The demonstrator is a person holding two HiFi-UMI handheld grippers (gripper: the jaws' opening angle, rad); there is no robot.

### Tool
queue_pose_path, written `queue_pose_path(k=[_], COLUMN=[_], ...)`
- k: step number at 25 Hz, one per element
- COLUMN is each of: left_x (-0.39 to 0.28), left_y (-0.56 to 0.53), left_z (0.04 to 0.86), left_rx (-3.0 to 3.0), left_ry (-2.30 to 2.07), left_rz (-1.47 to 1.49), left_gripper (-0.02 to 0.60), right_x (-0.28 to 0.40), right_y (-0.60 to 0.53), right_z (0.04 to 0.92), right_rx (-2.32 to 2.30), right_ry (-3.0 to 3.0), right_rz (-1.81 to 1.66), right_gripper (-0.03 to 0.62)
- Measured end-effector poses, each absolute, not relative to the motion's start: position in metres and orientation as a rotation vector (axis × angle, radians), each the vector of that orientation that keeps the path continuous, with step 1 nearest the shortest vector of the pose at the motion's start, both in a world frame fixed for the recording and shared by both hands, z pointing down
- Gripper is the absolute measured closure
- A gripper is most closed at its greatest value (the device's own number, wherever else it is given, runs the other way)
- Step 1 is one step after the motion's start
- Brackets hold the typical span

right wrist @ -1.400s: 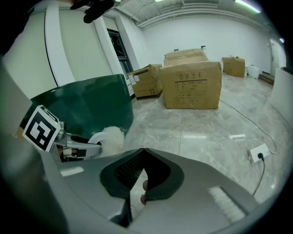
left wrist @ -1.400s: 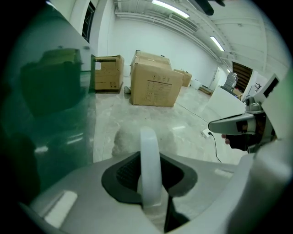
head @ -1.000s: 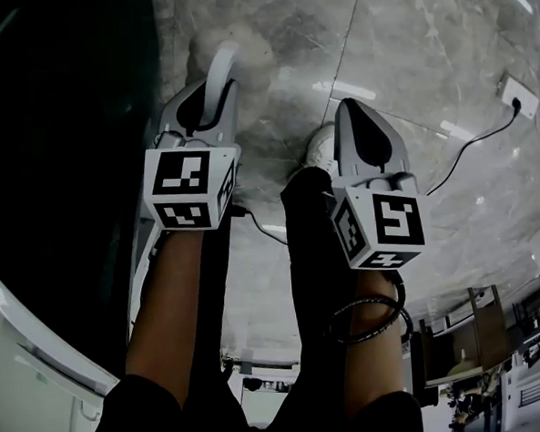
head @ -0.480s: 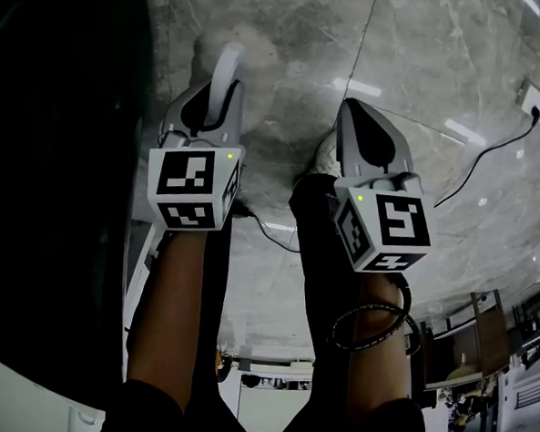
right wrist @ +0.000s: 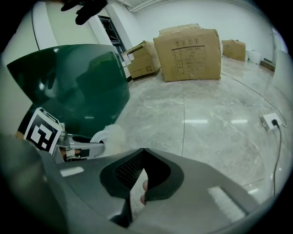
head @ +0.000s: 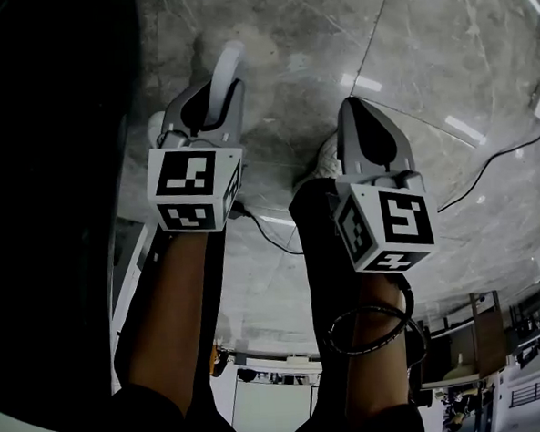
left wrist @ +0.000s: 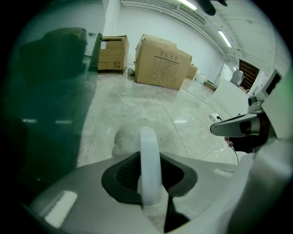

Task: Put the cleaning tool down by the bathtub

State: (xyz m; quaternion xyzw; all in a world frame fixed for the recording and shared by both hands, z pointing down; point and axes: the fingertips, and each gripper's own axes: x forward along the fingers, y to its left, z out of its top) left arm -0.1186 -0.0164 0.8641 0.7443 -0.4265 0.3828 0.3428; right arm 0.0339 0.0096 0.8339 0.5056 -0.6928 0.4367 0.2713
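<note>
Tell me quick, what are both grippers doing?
Left gripper: shut on the tool.
Right gripper: shut, nothing in it.

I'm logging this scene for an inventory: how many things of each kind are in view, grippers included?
grippers, the left gripper and the right gripper: 2
cleaning tool: 1
green bathtub: 1
cardboard boxes: 3
power socket: 1
Total: 8
</note>
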Motion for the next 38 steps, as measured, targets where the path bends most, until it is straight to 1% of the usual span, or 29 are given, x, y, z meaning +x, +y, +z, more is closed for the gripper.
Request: queue_pose_path(k=[12, 38], left_x=[-0.128, -0.138], left_y=[0.008, 0.029], left_z=[0.910, 0.957], left_rx=[1.915, 1.875], left_ry=[-1.088, -1.057], left_rz=[1.043, 1.114], left_gripper=[0.503, 0.503], right_x=[0.032, 0.029], right_y=[0.026, 0.043], right_z=[0.872, 0.898], right_rx=[1.356, 1.321], right_ry=[-1.825, -1.777], right_rz=[1.202, 1.226], right_gripper=[0.571, 0.571])
